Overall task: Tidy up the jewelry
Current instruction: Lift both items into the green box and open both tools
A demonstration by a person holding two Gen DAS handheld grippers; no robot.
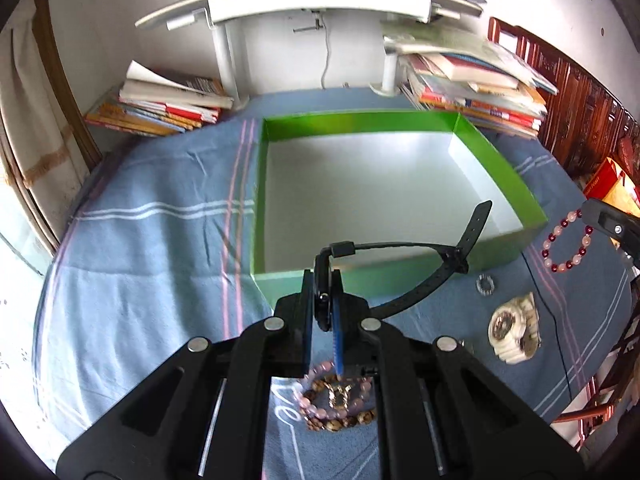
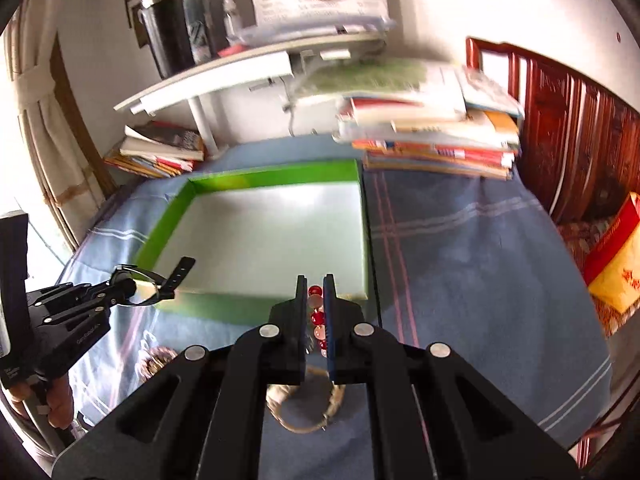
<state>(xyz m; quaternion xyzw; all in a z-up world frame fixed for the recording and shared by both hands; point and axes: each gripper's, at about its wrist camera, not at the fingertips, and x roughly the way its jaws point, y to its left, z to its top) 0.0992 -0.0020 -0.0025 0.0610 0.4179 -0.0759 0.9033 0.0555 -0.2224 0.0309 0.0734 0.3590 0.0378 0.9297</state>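
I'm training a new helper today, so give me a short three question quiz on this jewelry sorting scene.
1. True or false: the green box already holds jewelry.
2. What do the left tongs grip: A) black watch, B) white watch, C) ring?
3. Fill in: the right tongs pinch a red and pink ____.

Key: 1 false; 2 A; 3 bead bracelet.

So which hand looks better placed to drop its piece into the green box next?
Probably left. The left gripper, shut on the black watch, has the strap already overhanging the green box. The right gripper holds its bead bracelet short of the near wall.
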